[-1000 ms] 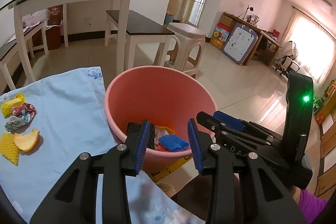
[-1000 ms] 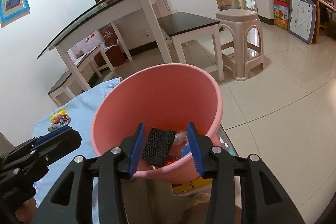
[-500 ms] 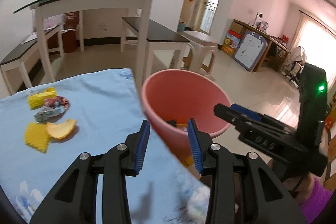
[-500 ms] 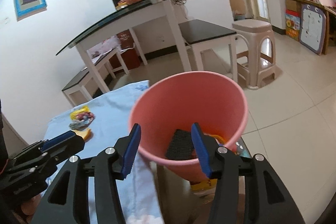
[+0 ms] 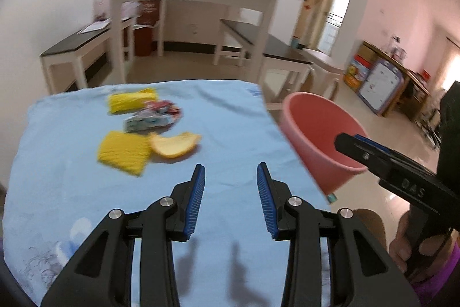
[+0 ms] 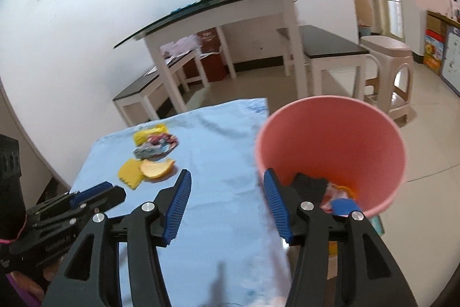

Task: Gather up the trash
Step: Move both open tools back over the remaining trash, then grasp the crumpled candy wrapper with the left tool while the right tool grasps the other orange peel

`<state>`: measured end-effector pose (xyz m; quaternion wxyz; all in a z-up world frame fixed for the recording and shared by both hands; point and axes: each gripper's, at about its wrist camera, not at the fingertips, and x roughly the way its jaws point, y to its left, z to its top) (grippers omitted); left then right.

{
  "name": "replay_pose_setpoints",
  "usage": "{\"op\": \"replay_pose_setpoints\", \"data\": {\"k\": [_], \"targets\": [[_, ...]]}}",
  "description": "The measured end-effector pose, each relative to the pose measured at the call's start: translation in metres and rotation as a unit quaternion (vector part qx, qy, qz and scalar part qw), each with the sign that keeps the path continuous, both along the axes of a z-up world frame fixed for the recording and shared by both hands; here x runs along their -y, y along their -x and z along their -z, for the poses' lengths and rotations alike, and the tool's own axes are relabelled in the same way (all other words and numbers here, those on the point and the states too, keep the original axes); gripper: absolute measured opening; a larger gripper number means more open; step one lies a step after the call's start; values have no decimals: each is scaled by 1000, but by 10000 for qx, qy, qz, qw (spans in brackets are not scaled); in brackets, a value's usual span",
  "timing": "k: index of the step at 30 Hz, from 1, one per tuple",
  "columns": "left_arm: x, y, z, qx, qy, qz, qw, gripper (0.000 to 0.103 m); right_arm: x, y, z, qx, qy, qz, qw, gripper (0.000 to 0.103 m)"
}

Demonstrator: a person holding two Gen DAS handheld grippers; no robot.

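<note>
The left gripper (image 5: 230,174) is being held over a light blue cloth (image 5: 72,177) that is spread on a table. Its blue pads are apart, and nothing is being held between them. The right gripper (image 6: 227,183) is being held near the cloth's edge, just beside a pink bucket (image 6: 373,117). Its jaws are being opened, and nothing is being held between them either.

Some trash is lying on the cloth, a little way past the left gripper's fingertips. A piece of orange peel (image 5: 175,144) is lying there with its pale inside turned up. A yellow foam net (image 5: 123,153) is lying right beside it, and the two are touching. Behind them a crumpled wrapper (image 5: 152,117) is lying, and another yellow foam net (image 5: 132,102) is lying just behind that.

The pink bucket is standing off the right edge of the table. Some trash is lying inside it: a black piece (image 6: 309,186), a blue net piece (image 6: 342,206) and something orange (image 6: 345,189). In the left view, the right gripper is being held in front of the bucket by a hand (image 5: 408,246) with a purple sleeve (image 5: 440,272).
</note>
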<state>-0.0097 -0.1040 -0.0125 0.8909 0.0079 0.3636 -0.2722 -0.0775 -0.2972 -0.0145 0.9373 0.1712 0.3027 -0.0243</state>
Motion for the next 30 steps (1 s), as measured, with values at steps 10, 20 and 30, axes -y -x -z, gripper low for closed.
{"op": "replay_pose_setpoints", "data": {"k": [10, 20, 30], "targets": [[-56, -39, 7, 36, -213, -550, 9983, 38, -40, -46, 17, -252, -8, -511, 9984, 53], [-53, -93, 18, 82, -563, -248, 9981, 38, -55, -91, 38, -552, -90, -792, 9953, 54], [-41, -144, 43, -42, -984, 148, 9950, 38, -61, -125, 52, -730, -256, -977, 9922, 54]]}}
